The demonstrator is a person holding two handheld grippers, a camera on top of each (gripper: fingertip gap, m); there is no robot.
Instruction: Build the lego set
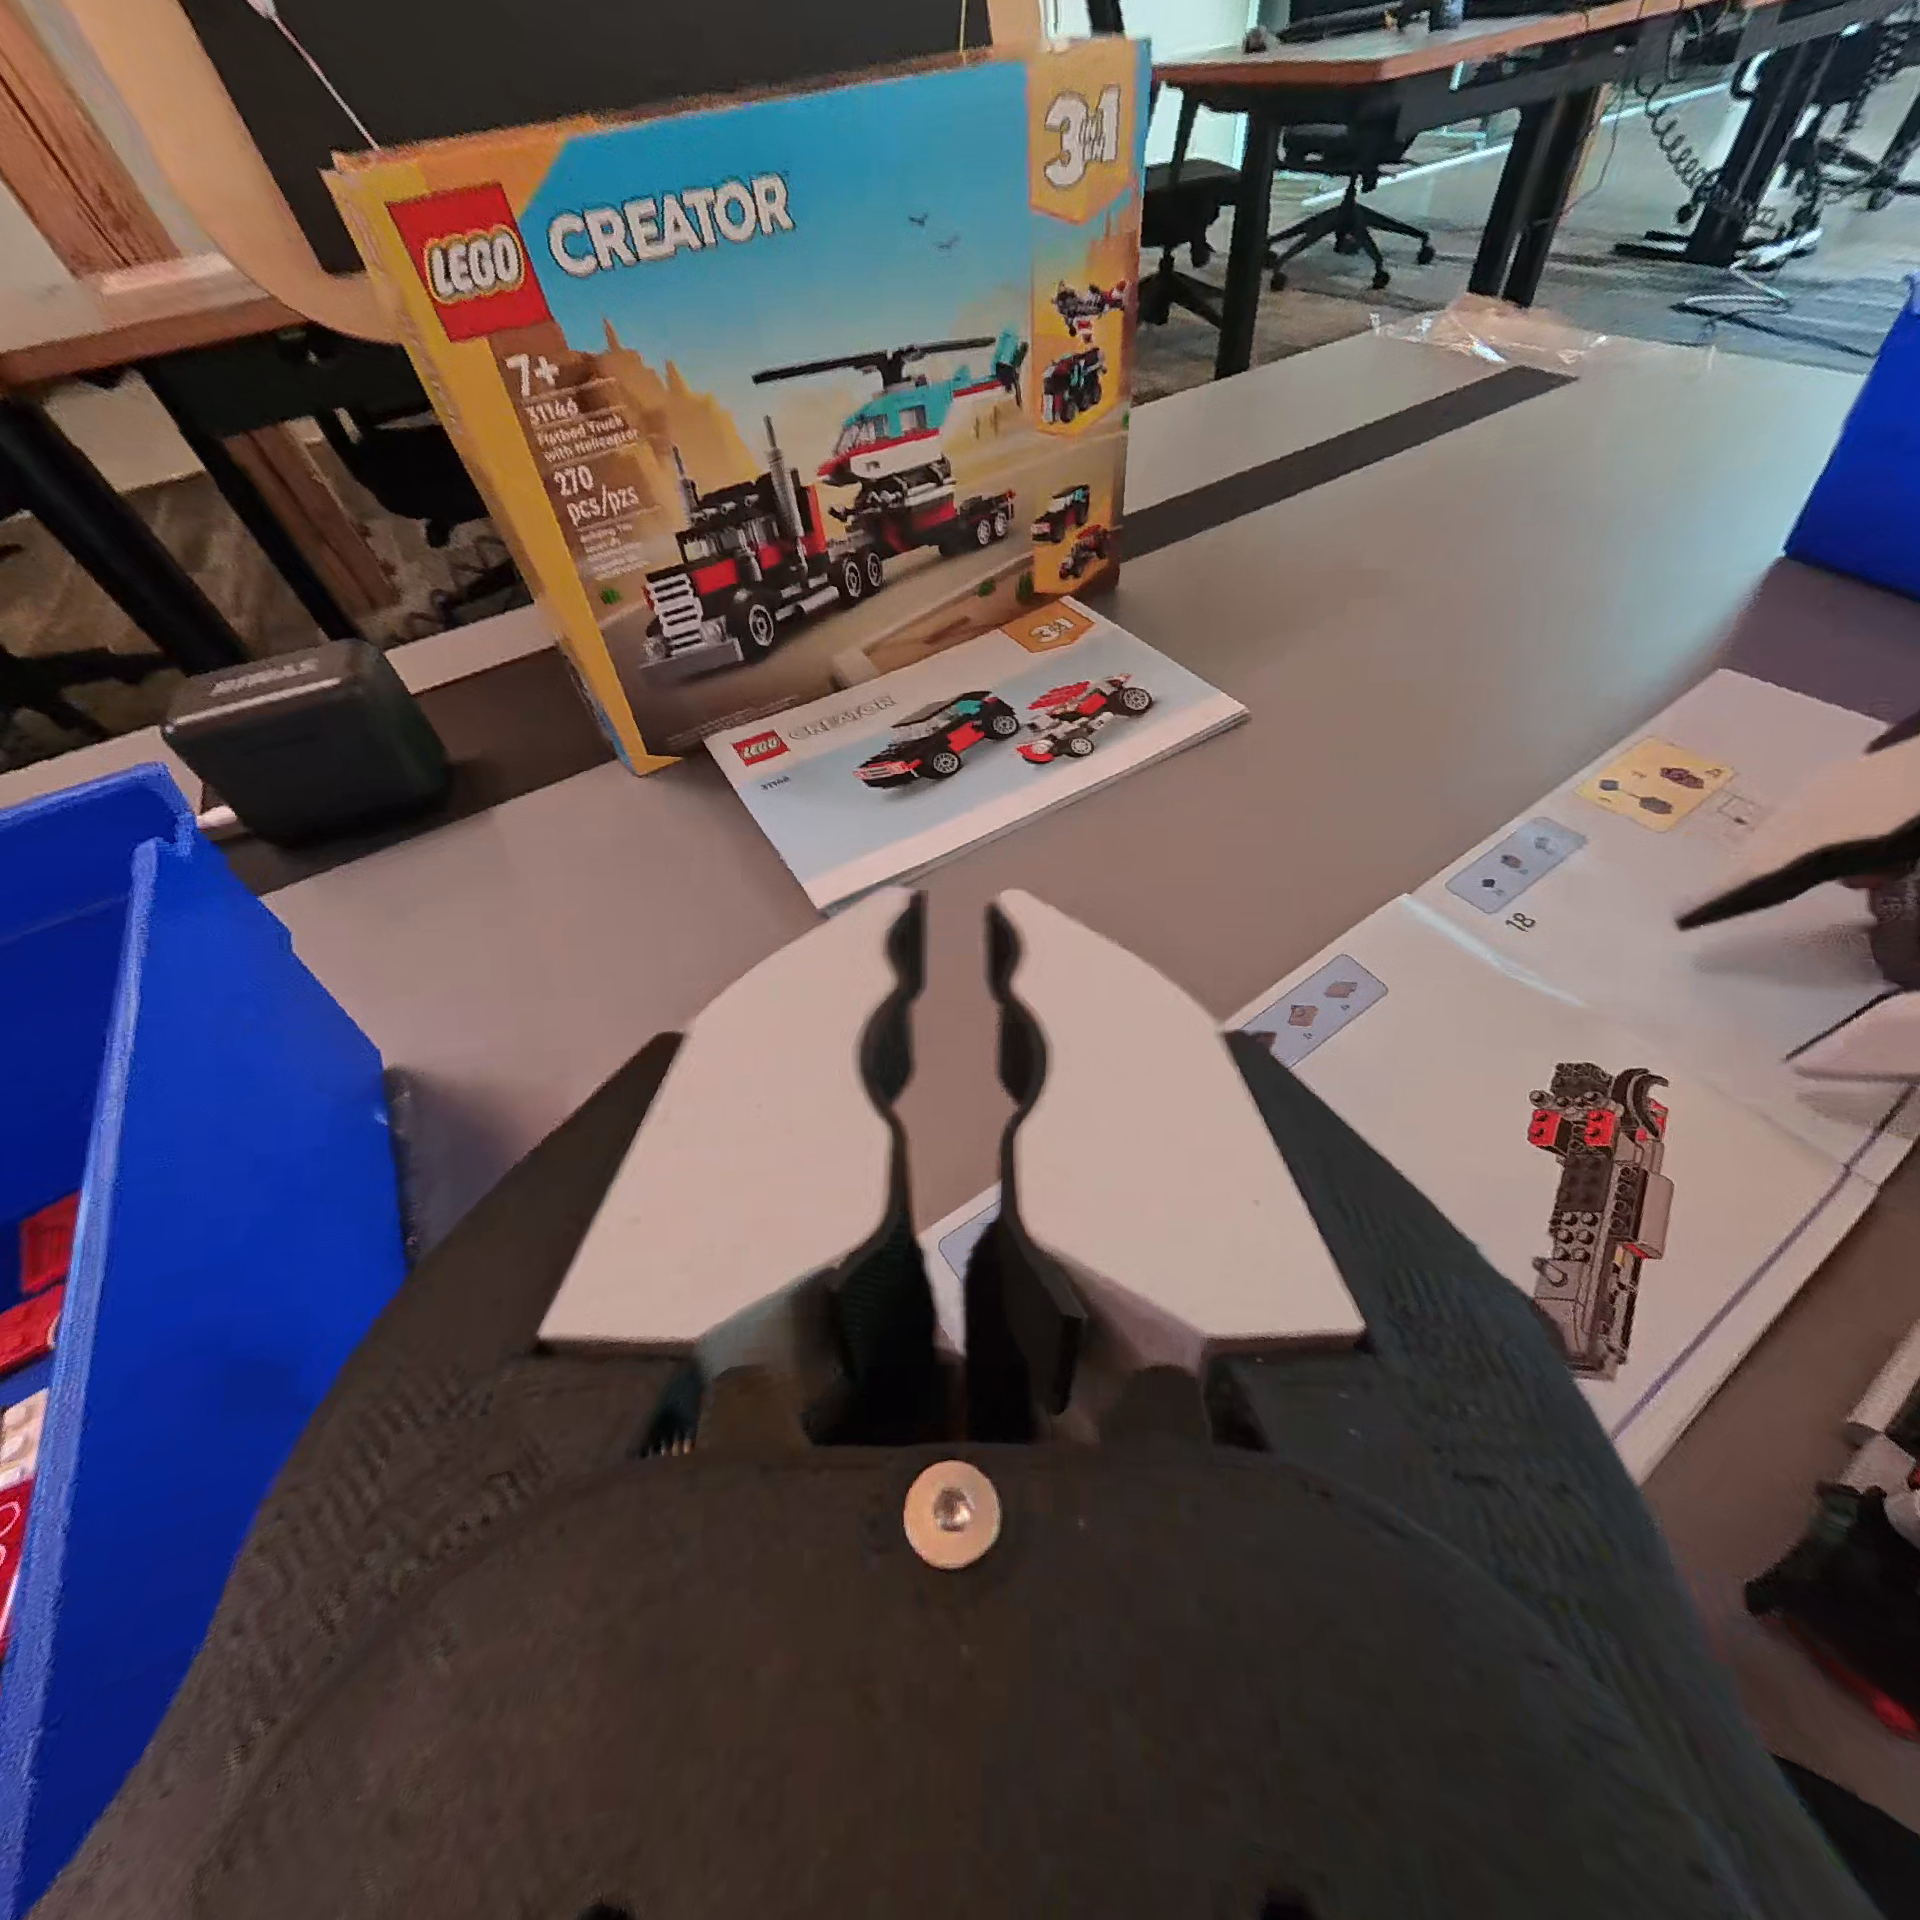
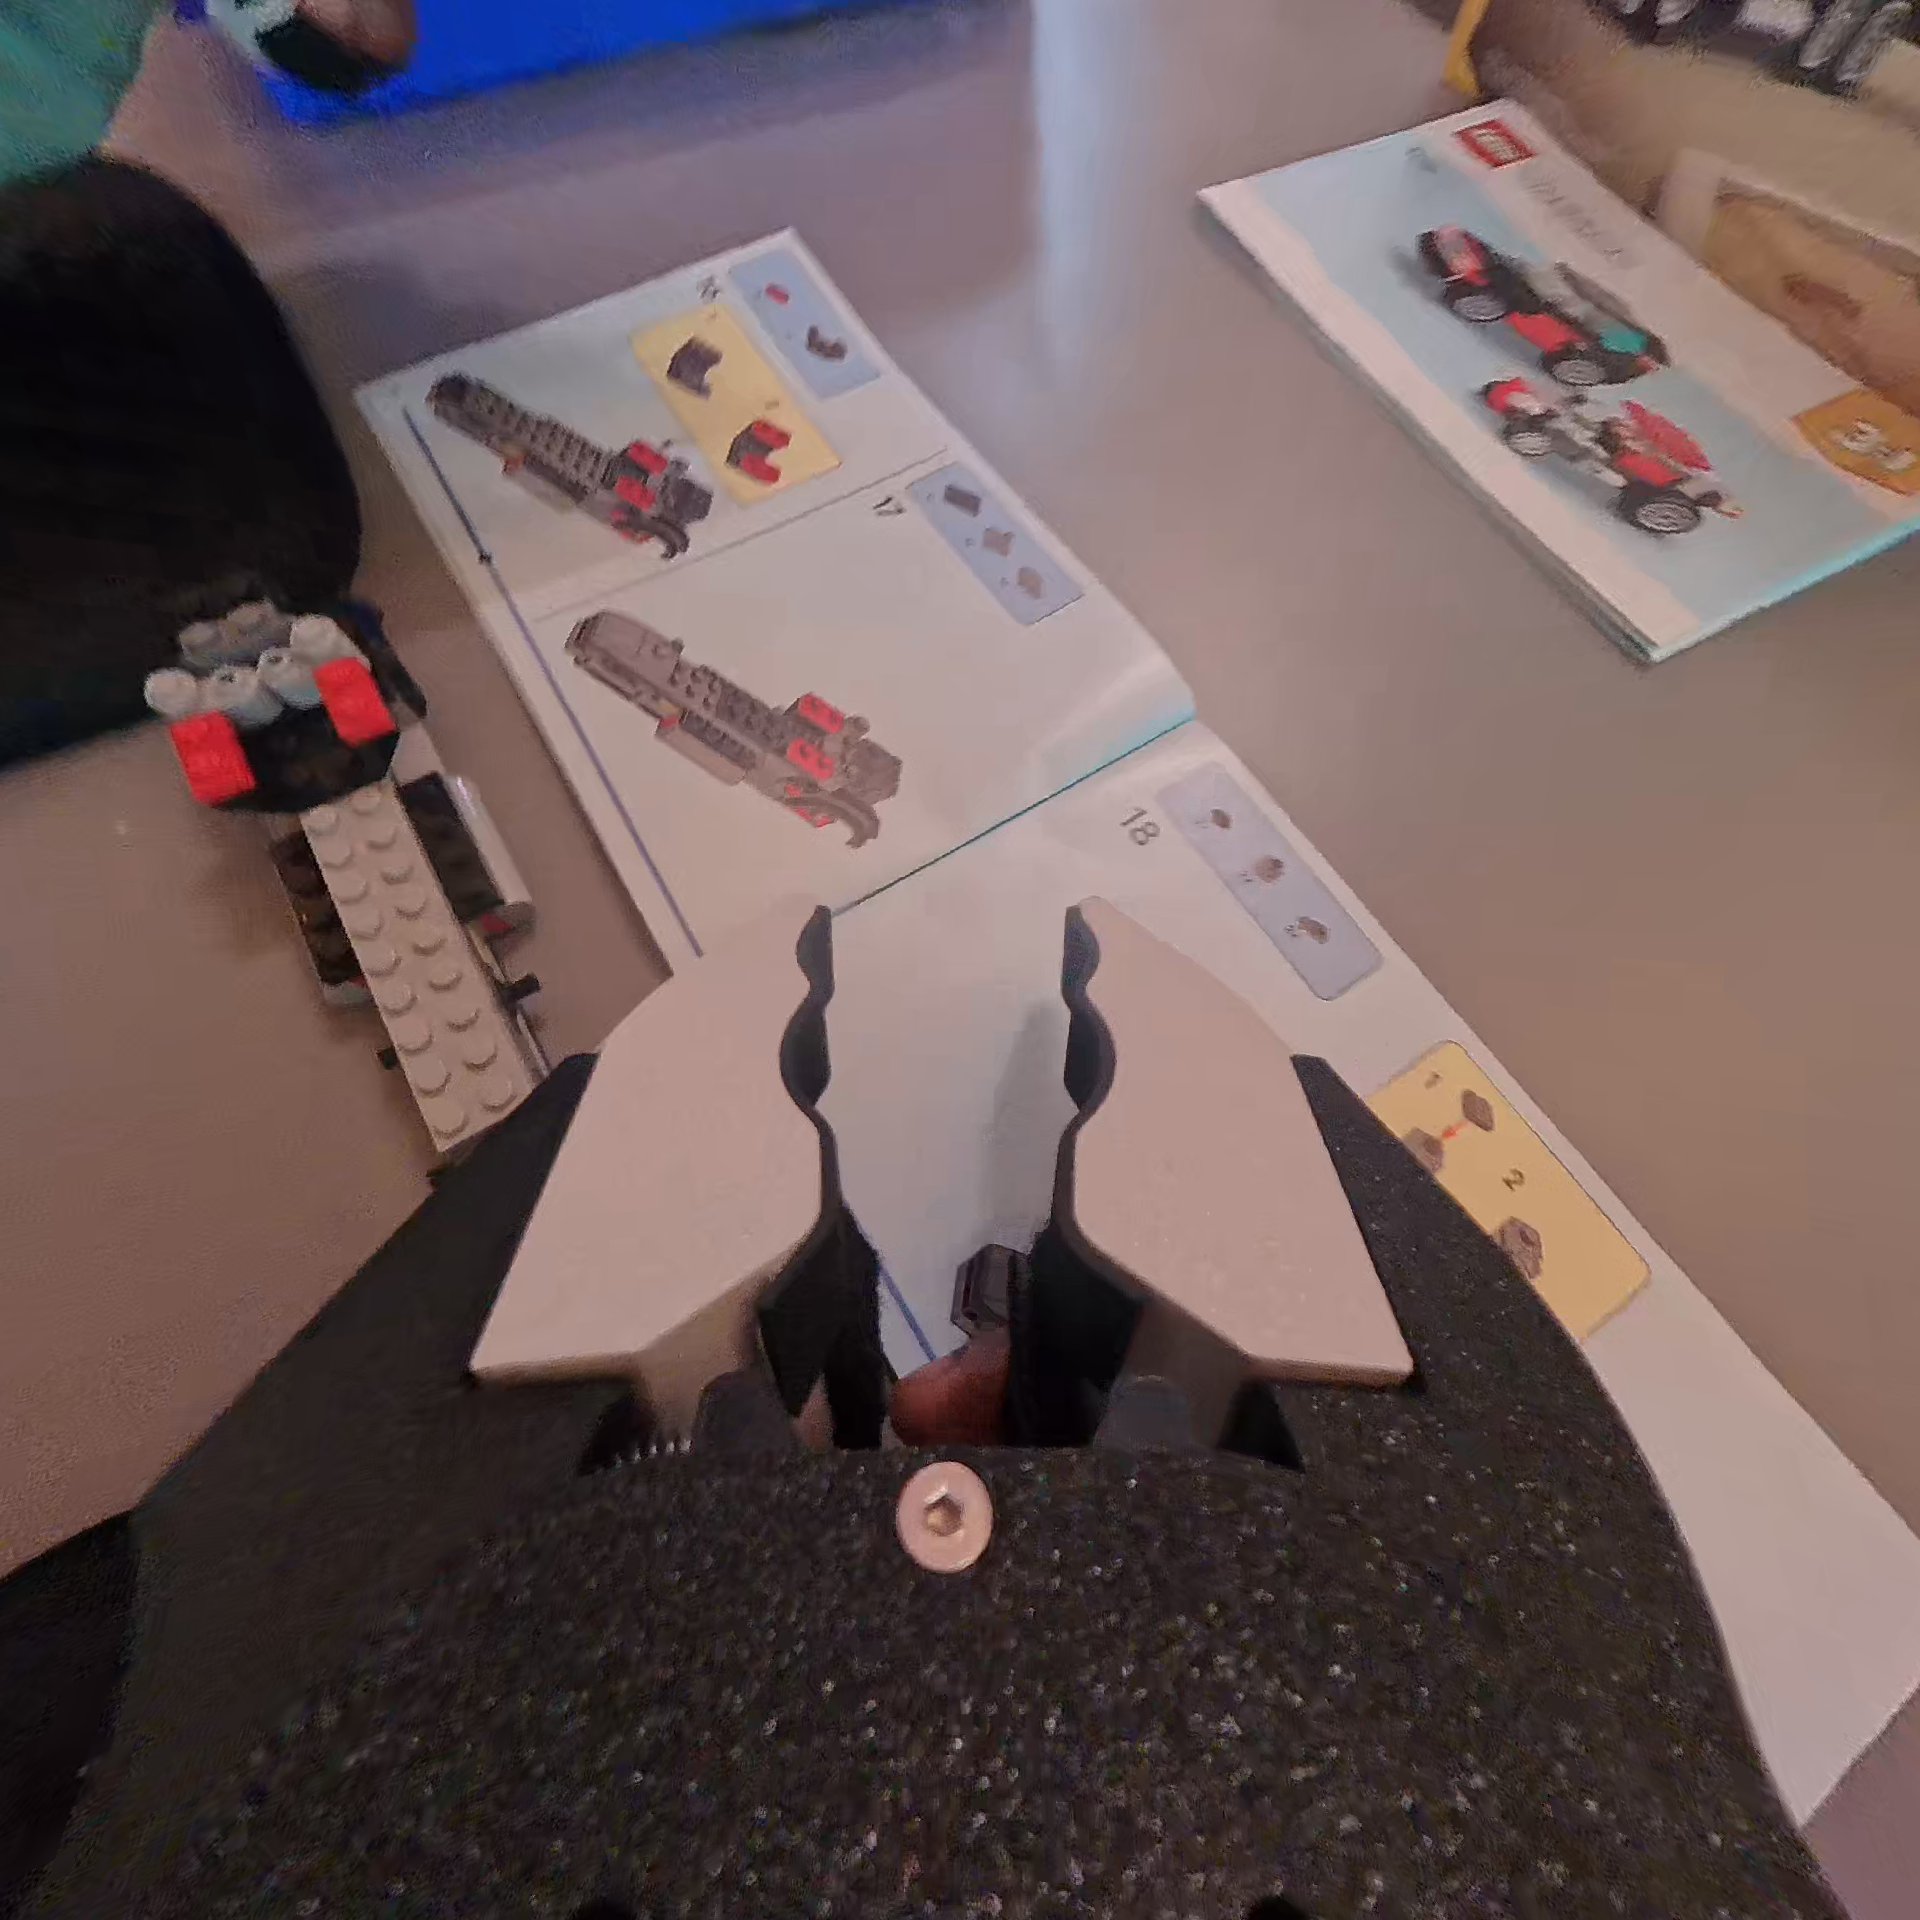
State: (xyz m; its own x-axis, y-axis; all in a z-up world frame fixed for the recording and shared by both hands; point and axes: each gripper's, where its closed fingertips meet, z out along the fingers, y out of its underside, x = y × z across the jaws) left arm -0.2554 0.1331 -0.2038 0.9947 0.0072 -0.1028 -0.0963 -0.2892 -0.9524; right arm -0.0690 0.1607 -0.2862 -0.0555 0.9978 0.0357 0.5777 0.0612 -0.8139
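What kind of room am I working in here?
Most likely an open-plan office or lab. Past the grey worktable stand long desks with black swivel chairs and hanging cables. On the worktable sit the set's box and a blue parts bin.

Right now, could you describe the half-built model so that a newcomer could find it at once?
Start at the open instruction booklet lying on the grey table. The half-built model lies on the table just off the booklet's edge, to its left in the right wrist view. Unlike the printed pictures, it is real bricks: a long light-grey studded plate with red blocks at one end.
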